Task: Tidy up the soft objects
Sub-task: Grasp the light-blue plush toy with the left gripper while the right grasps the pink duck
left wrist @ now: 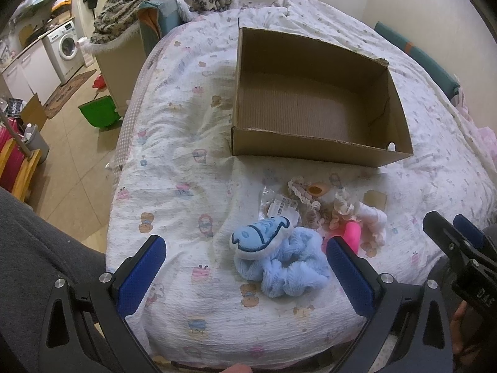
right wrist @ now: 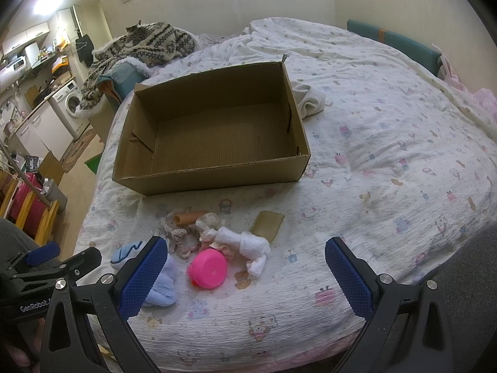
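An open, empty cardboard box (left wrist: 313,93) (right wrist: 214,130) sits on the bed. In front of it lies a small heap: a fluffy blue plush with a whale face (left wrist: 279,258) (right wrist: 161,283), a pink plastic toy (right wrist: 207,268) (left wrist: 352,233), a rolled white cloth (right wrist: 251,244) (left wrist: 372,217), lace-trimmed scrunchies (left wrist: 306,199) (right wrist: 186,236) and a tan pad (right wrist: 268,220). My left gripper (left wrist: 245,276) is open, just above the near side of the blue plush. My right gripper (right wrist: 245,273) is open, hovering near the pink toy and white cloth. Both are empty.
The bed has a white printed quilt (right wrist: 388,161). A white bundle (right wrist: 309,99) lies beside the box's far right corner. A patterned blanket with a cat (right wrist: 139,43) is at the bed's far left. The floor, a green bin (left wrist: 98,113) and a washing machine (left wrist: 63,46) lie left.
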Available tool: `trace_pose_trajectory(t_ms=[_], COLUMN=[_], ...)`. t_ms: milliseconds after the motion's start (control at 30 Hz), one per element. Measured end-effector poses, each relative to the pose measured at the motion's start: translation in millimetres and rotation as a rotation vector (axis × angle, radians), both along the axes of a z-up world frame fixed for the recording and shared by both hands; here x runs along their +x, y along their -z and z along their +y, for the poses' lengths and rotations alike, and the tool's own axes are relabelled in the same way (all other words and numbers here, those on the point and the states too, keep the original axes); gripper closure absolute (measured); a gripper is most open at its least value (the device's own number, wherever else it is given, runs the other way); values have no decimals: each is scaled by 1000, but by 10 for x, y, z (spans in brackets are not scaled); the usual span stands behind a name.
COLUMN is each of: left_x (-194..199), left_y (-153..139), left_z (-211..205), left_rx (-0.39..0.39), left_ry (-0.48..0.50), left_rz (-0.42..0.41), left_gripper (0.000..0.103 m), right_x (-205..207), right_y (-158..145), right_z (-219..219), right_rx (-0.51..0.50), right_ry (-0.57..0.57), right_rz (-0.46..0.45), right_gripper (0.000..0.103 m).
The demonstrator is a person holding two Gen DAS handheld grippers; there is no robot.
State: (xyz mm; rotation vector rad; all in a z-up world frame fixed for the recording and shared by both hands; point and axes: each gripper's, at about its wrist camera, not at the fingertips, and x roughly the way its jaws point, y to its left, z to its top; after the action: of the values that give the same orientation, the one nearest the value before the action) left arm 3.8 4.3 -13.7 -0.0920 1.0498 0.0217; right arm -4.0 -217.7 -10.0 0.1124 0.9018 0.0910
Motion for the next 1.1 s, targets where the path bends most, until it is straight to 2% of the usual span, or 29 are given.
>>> trace_pose_trajectory(t_ms=[67, 133, 200, 300, 400, 500, 733, 767, 800, 867, 933, 967, 1000, 1100], left_x=[40, 126, 251, 357, 408, 430, 450, 439, 427, 410, 371, 352, 328, 219], left_y=[8, 47, 133, 286, 450, 646, 986, 1029, 1052, 1070, 1035, 1025, 1009, 893], left_z=[35, 115, 226, 269, 175, -74, -292, -263, -228, -166, -110, -90, -66, -30], left_rx=[-19, -75, -143, -190, -190, -168, -79, -79, -91, -144, -150, -153, -162, -160], left_ry=[-4, -25, -66, -99, -94, -42, 10, 8, 2, 2, 5, 8, 8, 6], left_rz=[15, 58, 129, 216, 278, 350, 396, 397, 396, 399, 381, 377, 378, 377], left_gripper=[0, 0, 0, 0, 0, 0, 2, 9, 21, 31, 48, 62, 70, 83], right_x=[-1, -1, 4, 4, 4, 31, 59, 63, 68, 88, 94, 95, 95, 105], right_y=[-7, 4, 21, 34, 36, 42, 74, 79, 83, 93, 89, 83, 78, 87], right_z=[-5, -21, -38, -66, -96, -120, -143, -142, -142, -145, -169, -190, -209, -262], right_rx=[2, 8, 18, 32, 43, 56, 69, 69, 70, 74, 92, 109, 123, 147], right_ry=[3, 12, 20, 31, 38, 46, 50, 49, 49, 52, 60, 63, 66, 81], right_rz=[3, 6, 12, 17, 22, 36, 59, 63, 66, 72, 74, 73, 74, 84], right_gripper=[0, 0, 0, 0, 0, 0, 0, 0, 0, 0, 0, 0, 0, 0])
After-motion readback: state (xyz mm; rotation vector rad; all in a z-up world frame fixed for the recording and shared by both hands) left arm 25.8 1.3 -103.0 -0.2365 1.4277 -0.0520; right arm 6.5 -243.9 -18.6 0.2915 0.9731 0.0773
